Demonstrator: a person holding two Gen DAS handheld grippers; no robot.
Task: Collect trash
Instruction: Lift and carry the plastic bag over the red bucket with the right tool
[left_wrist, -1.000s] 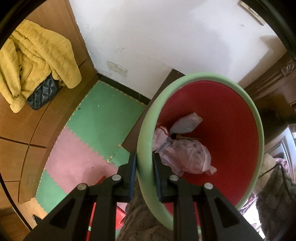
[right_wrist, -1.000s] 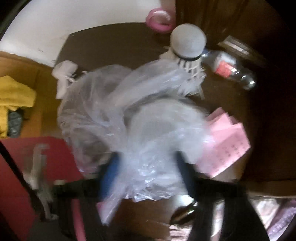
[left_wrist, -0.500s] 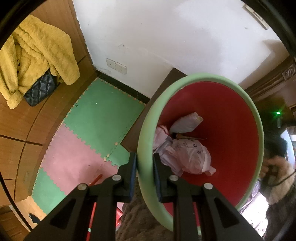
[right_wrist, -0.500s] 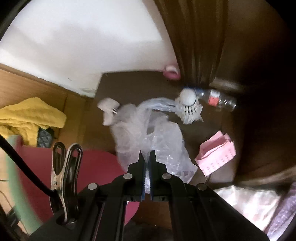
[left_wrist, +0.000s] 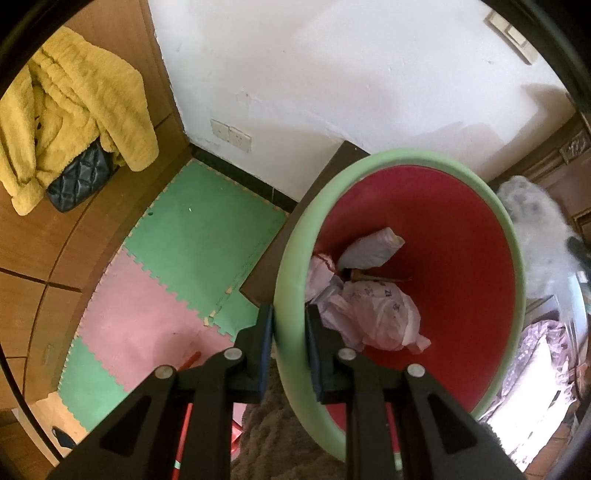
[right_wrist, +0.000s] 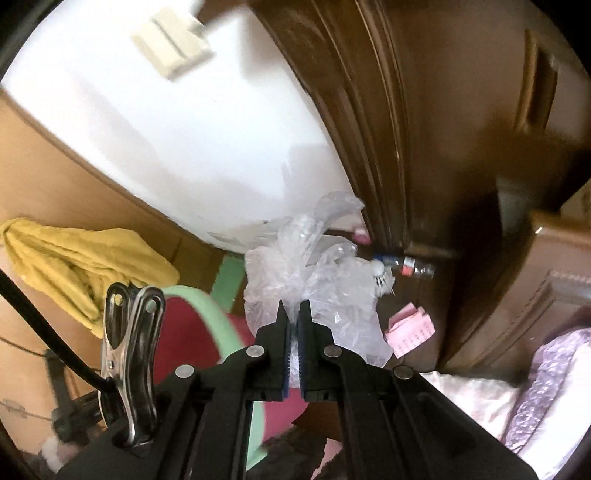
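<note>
My left gripper (left_wrist: 289, 317) is shut on the pale green rim of a red bin (left_wrist: 461, 229), holding it tilted over the floor. Crumpled pale wrappers (left_wrist: 373, 314) lie inside the bin. My right gripper (right_wrist: 294, 314) is shut on a clear plastic bag (right_wrist: 306, 273), which hangs raised above a dark brown table (right_wrist: 417, 295). The same bag (left_wrist: 535, 225) shows blurred just past the bin's right rim. The bin's green rim (right_wrist: 214, 314) lies lower left of the bag in the right wrist view.
On the dark table lie a shuttlecock (right_wrist: 382, 278), a plastic bottle (right_wrist: 410, 264) and pink paper (right_wrist: 410, 328). A dark wooden door (right_wrist: 424, 110) rises behind. A yellow garment (left_wrist: 74, 110) and a black bag (left_wrist: 77, 181) rest on a wooden ledge above foam floor mats (left_wrist: 192, 251).
My right gripper has closed on the clear bag and lifted it high off the table. The bag now appears beside the bin's right rim in the left wrist view. The left gripper stays put.
</note>
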